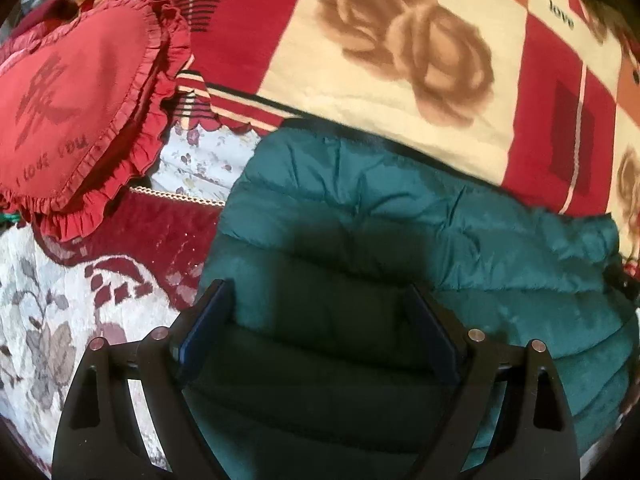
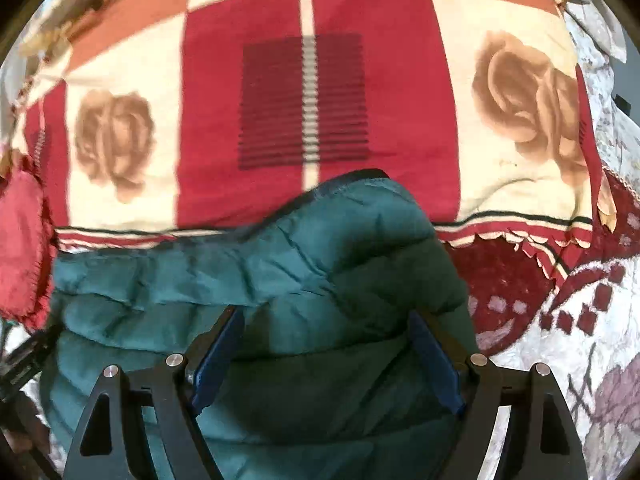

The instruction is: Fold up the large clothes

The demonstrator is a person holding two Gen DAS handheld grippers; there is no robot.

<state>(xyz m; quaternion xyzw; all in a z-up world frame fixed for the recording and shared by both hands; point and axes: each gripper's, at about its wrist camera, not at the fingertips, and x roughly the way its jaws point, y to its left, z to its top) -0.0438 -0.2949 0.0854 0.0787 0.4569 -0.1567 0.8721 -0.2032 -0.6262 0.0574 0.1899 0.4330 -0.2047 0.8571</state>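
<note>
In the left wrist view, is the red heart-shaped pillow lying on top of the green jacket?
No, the red heart-shaped pillow lies apart from the green jacket, with flowered bedding showing between them.

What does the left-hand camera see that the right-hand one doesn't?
Only the left wrist view shows the whole red heart-shaped cushion with its ruffled edge and lettering, and the left gripper, jaws wide apart over the jacket.

Only the right wrist view shows the blanket's dark striped square between two roses, and the right gripper, also wide open.

Both show the green puffer jacket, the red and cream rose blanket and the patterned bedspread beneath.
</note>
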